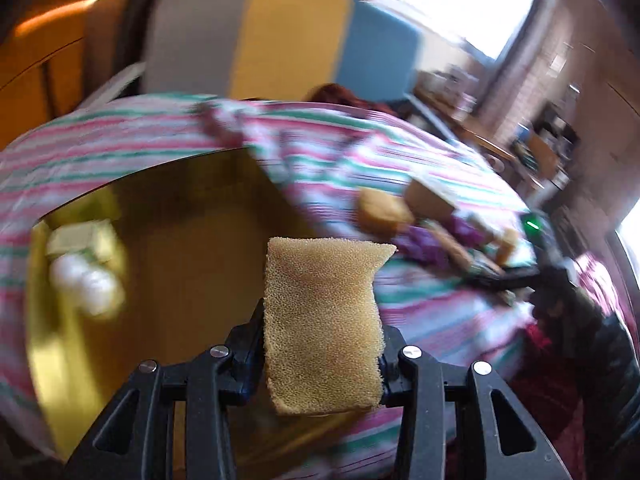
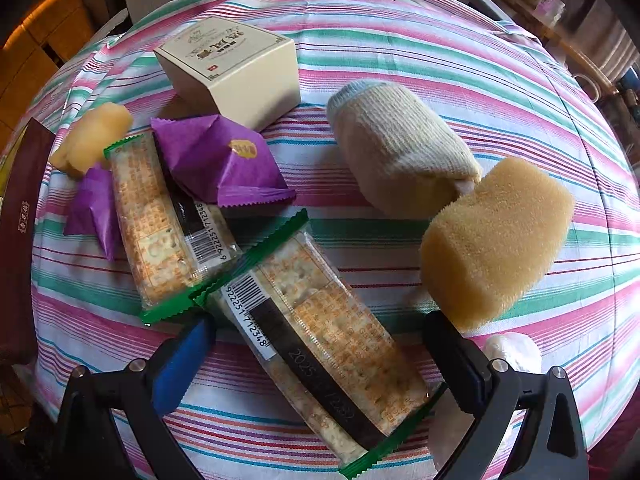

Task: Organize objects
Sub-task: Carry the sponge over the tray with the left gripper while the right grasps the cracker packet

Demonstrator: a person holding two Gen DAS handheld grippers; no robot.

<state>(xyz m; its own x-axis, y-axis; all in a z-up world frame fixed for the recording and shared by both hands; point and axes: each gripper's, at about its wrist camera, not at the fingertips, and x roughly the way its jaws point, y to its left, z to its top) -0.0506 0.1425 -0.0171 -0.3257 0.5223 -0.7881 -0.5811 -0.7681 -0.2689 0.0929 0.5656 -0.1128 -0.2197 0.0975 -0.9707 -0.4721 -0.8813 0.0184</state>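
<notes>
My left gripper (image 1: pixel 322 356) is shut on a yellow sponge (image 1: pixel 320 320) and holds it above the edge of a yellow box (image 1: pixel 180 208). The box holds white balls (image 1: pixel 88 280) and a pale packet (image 1: pixel 80 236). My right gripper (image 2: pixel 320 344) is open, its jaws on either side of a cracker packet (image 2: pixel 320 340) lying on the striped cloth (image 2: pixel 440 40). A second cracker packet (image 2: pixel 160 216), two purple wrappers (image 2: pixel 216 160), a cream box (image 2: pixel 236 68), a rolled sock (image 2: pixel 400 144) and another sponge (image 2: pixel 496 240) lie around it.
A small yellow sponge piece (image 2: pixel 92 136) and a dark red box (image 2: pixel 20 220) sit at the cloth's left. A white ball (image 2: pixel 512 352) lies behind the right finger. In the left wrist view, the right gripper (image 1: pixel 520 276) and loose items (image 1: pixel 420 216) are at right.
</notes>
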